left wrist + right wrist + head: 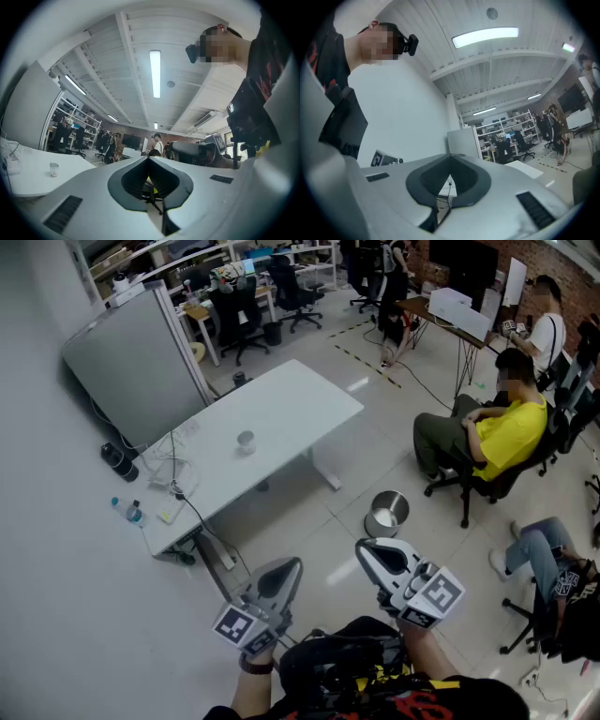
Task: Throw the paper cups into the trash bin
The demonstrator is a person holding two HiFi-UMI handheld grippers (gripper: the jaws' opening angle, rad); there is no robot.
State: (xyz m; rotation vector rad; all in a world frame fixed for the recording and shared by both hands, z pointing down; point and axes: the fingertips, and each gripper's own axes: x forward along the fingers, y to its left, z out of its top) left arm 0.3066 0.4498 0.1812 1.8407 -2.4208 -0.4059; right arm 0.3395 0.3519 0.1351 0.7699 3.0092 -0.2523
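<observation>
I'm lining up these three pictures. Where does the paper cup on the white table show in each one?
Head view: paper cup stands mid-way along the white table, left of picture centre.
Left gripper view: paper cup at far left, lower half, small.
Right gripper view: not in it.
Shared landmark: grey partition panel beside the table.

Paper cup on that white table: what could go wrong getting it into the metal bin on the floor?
The left claw and right claw are both shut; reaching in like that might tip the paper cup. The trash bin sits low near a seated person, so a drop from height could miss. Cables on the table may snag.
</observation>
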